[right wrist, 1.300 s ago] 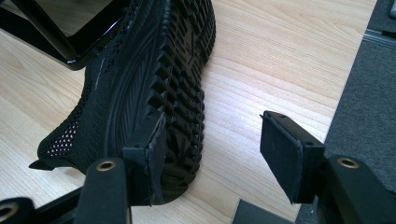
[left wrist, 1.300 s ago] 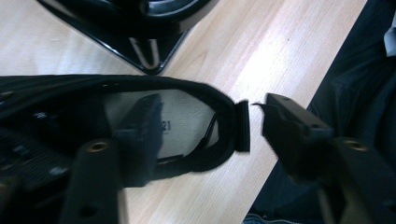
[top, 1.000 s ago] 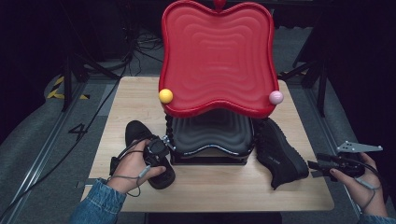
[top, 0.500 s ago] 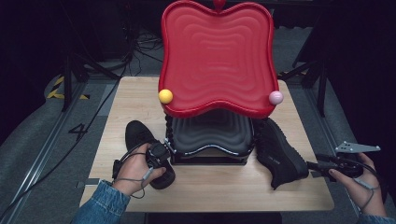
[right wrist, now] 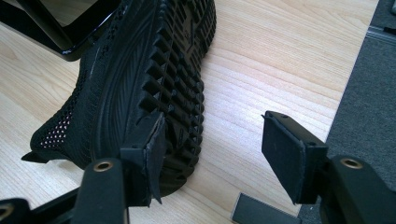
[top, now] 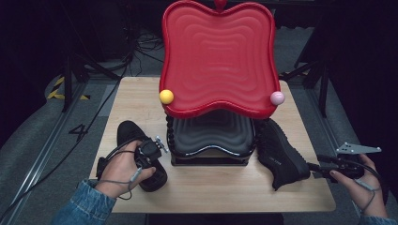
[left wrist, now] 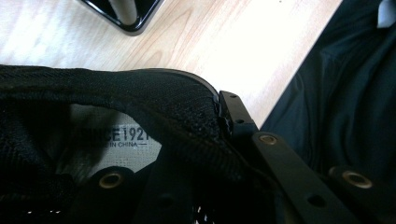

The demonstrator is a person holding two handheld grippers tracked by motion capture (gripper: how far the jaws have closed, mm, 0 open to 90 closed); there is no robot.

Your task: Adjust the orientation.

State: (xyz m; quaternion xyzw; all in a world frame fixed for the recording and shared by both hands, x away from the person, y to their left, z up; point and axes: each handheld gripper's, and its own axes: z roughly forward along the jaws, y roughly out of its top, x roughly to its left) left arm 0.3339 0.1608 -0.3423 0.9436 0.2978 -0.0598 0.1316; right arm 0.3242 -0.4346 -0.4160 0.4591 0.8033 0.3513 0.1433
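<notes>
**Left shoe pinched at its collar; right shoe lies tipped beside open jaws**

A pale wooden tabletop [top: 202,192] carries everything. Its far middle is hidden by a large red wavy-ridged plastic tray [top: 218,56], tilted up on a black ridged stand [top: 209,140] whose upper part the tray covers. A yellow ball [top: 166,96] and a pink ball [top: 277,98] are seen at the tray's lower corners.

Near the right front corner a black mesh shoe with a toothed sole [top: 281,157] lies tipped on its side; in the right gripper view its sole [right wrist: 163,84] is turned toward the camera and its toe is cut off. The right gripper [top: 345,166] is held at the right edge, its jaws wide apart with nothing pinched.

Near the left front corner a second black mesh shoe [top: 136,154] is largely covered by the left hand [top: 123,171]. The left gripper [top: 149,151] has just closed; in the left gripper view its jaws clamp the shoe's collar [left wrist: 187,121], with the insole's printed label only partly legible.
</notes>
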